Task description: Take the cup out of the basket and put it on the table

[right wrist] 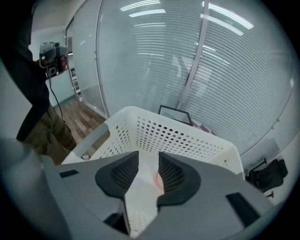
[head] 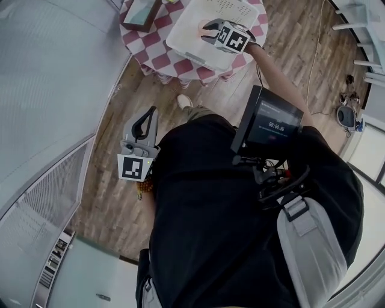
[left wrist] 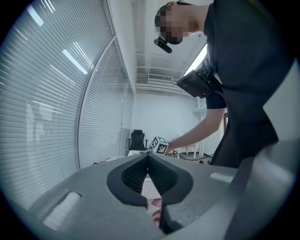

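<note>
A white perforated basket [head: 186,43] stands on a round table with a red-and-white checked cloth [head: 157,59]. In the right gripper view the basket [right wrist: 180,136] lies straight below. My right gripper [head: 209,28] [right wrist: 149,159] hangs over the inside of the basket, open, and its pads touch nothing. A pink cup [right wrist: 158,181] lies on the basket floor, mostly hidden behind the right jaw; in the head view the cup [head: 200,27] is a pink patch beside the jaws. My left gripper [head: 144,123] [left wrist: 148,155] is held low at my side, shut and empty, away from the table.
A dark framed box [head: 141,13] [right wrist: 174,112] sits on the table behind the basket. A curved glass wall with blinds [head: 54,72] runs along the left. Wooden floor surrounds the table. A screen [head: 274,123] hangs on the person's chest. An office chair [left wrist: 137,139] stands far off.
</note>
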The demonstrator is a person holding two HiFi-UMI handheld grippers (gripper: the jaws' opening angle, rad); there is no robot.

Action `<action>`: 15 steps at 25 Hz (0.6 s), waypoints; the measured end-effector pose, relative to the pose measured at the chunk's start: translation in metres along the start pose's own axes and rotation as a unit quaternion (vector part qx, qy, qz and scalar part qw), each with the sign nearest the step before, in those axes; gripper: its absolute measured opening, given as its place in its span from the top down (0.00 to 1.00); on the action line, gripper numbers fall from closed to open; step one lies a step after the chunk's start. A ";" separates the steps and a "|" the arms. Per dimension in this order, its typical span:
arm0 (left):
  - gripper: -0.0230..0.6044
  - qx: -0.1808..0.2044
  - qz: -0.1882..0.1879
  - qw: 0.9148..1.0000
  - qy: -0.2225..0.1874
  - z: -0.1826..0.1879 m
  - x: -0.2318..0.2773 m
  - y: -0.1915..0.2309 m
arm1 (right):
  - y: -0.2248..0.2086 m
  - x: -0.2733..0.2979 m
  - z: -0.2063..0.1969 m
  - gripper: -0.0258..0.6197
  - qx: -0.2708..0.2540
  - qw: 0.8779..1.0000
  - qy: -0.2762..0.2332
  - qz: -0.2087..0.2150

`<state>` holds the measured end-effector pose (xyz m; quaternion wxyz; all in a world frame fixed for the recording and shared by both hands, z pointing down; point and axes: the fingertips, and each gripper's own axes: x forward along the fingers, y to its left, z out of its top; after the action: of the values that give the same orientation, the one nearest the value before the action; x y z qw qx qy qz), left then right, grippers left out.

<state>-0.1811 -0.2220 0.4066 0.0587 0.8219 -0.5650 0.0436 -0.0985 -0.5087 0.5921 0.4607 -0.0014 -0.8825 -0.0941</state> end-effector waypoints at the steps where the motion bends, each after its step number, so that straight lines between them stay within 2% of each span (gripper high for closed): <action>1: 0.96 -0.001 0.007 1.000 0.002 -0.001 -0.002 0.002 | -0.001 0.009 -0.003 0.77 -0.013 1.000 0.014 0.006; 5: 0.96 -0.003 0.027 1.000 0.004 -0.002 -0.003 0.012 | -0.011 0.040 -0.020 0.76 -0.041 0.995 0.082 0.030; 10: 0.96 -0.003 0.039 0.999 0.019 -0.015 0.001 0.025 | -0.026 0.083 -0.045 0.73 0.022 0.987 0.142 0.068; 15: 0.96 -0.015 0.058 0.998 0.017 -0.022 0.002 0.037 | -0.035 0.108 -0.065 0.68 0.054 0.972 0.208 0.090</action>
<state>-0.2148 -0.2337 0.4304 0.0781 0.7858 -0.6113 0.0521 -0.1105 -0.5633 0.7103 0.6403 -0.0363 -0.7673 -0.0024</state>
